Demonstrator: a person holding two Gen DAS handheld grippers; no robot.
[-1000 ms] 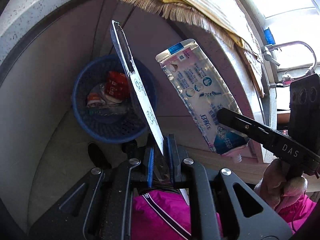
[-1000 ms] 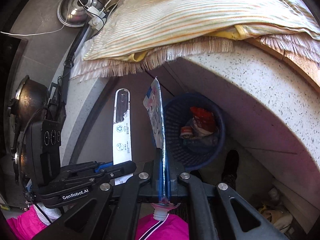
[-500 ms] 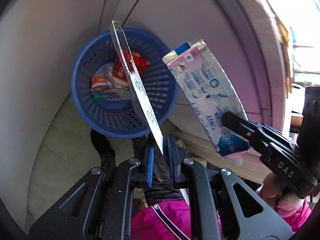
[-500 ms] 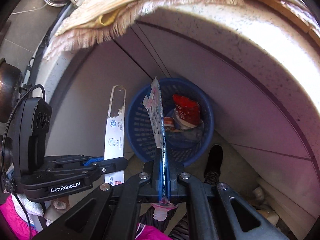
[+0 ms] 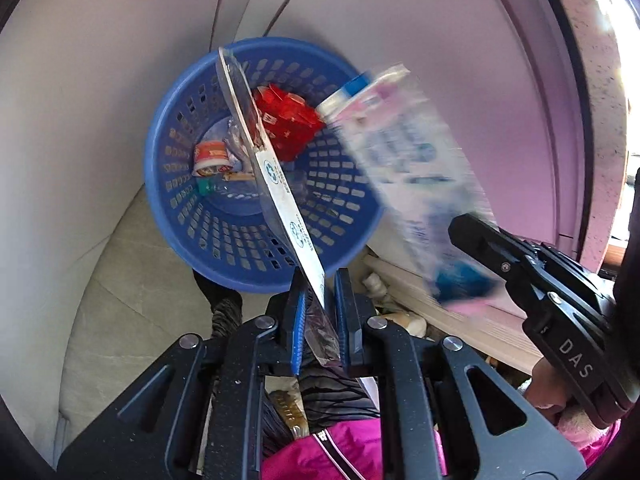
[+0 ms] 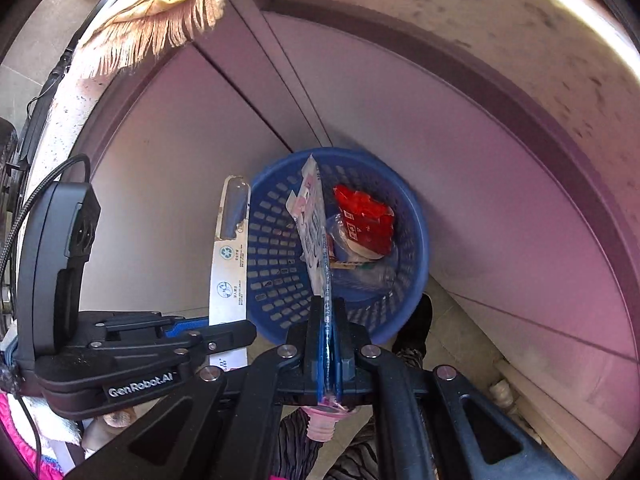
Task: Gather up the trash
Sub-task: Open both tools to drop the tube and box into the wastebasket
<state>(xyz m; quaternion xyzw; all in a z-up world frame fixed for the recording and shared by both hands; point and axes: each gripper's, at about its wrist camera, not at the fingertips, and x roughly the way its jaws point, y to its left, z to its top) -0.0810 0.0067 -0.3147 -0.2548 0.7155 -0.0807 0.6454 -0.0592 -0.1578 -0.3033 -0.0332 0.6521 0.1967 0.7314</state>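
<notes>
Above the blue perforated plastic basket on the floor, both grippers hold trash ready to drop.

By the cabinet front, the left gripper pinches the lower end of a long flat white-and-clear plastic sleeve, and the right gripper pinches a flattened pink-and-white spouted pouch near its threaded neck. Both pieces are held upright by one end, probably so they fall straight into the basket once released. Red wrapper and a small cup already lie at the bottom. Left view shows the pouch broadside, blurred, over the basket's right rim; right view shows it edge-on over the middle, with the sleeve outside the left rim.
</notes>
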